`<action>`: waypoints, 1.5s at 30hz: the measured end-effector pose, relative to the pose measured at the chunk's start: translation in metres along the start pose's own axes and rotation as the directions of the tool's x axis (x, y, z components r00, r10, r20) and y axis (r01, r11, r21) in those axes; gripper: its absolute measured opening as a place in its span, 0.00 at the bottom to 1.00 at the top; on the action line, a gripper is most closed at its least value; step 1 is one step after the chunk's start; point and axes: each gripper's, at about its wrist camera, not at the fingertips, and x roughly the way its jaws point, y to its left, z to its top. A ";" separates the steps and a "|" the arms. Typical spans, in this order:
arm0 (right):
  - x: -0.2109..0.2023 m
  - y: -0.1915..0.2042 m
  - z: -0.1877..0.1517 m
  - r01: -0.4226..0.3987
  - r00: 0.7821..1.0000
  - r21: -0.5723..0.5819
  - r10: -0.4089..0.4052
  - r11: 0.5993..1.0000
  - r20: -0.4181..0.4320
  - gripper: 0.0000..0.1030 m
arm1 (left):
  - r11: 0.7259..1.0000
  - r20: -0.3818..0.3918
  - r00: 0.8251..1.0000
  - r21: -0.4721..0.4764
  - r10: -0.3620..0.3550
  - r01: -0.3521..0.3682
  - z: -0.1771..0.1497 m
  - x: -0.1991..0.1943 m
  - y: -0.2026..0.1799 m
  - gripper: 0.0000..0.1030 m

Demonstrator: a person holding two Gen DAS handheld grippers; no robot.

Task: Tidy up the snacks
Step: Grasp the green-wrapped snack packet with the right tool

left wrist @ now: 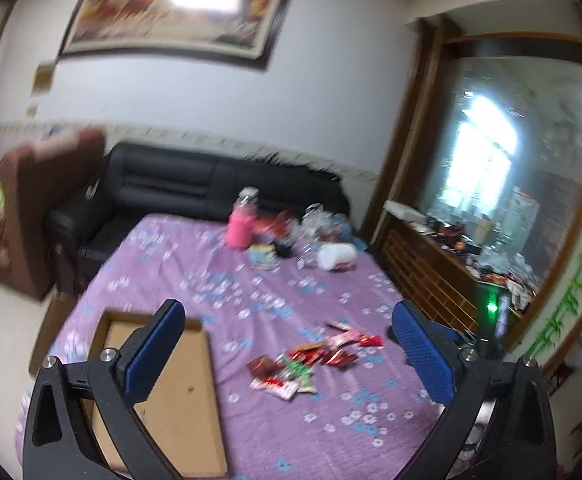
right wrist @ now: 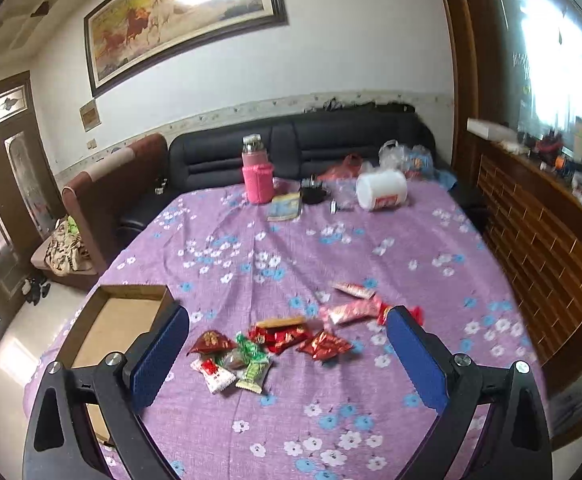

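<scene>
I hold my left claw and my right claw above the table draped in a purple cloth with white and blue flowers, both with their blue-padded fingers spread wide and nothing between them. The loose pile of small wrapped snacks in red, pink, green and white foil lies on the cloth ahead of my right claw, and the shallow brown cardboard box, bare inside, sits just to its left near the table's edge. At the far end stand a bottle in a pink knitted sleeve and a white plastic tub lying on its side, well apart from the snacks.
</scene>
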 end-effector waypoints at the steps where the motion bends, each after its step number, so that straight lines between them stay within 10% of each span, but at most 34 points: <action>1: 0.006 -0.004 -0.003 -0.012 1.000 0.010 0.013 1.000 -0.012 0.97 | 1.000 -0.018 1.000 -0.025 0.007 -0.007 -0.003 0.007 0.010 1.00; 7: 0.054 -0.033 -0.019 -0.038 0.994 0.072 0.045 0.997 -0.102 0.97 | 0.993 -0.146 0.988 -0.099 0.047 -0.062 -0.038 0.060 0.057 1.00; 14: 0.127 -0.016 -0.043 -0.146 0.951 0.072 0.160 0.987 -0.266 0.69 | 0.994 -0.278 0.961 -0.106 0.005 -0.035 -0.076 0.123 0.076 0.76; 25: 0.201 0.027 -0.082 -0.153 0.906 0.027 0.151 0.988 -0.395 0.44 | 0.990 -0.404 0.913 -0.141 -0.055 -0.003 -0.100 0.180 0.068 0.74; 27: 0.201 0.026 -0.082 -0.162 0.911 0.032 0.162 0.986 -0.378 0.28 | 0.991 -0.425 0.903 -0.133 -0.060 0.003 -0.103 0.193 0.061 0.74; 40: 0.185 -0.016 -0.088 -0.169 0.941 0.112 0.194 0.979 -0.276 0.21 | 0.996 -0.575 0.818 -0.069 0.006 -0.055 -0.146 0.262 0.025 0.74; 45: 0.184 -0.017 -0.090 -0.177 0.941 0.116 0.203 0.977 -0.270 0.21 | 0.990 -0.553 0.823 0.027 0.130 -0.138 -0.153 0.277 0.020 0.74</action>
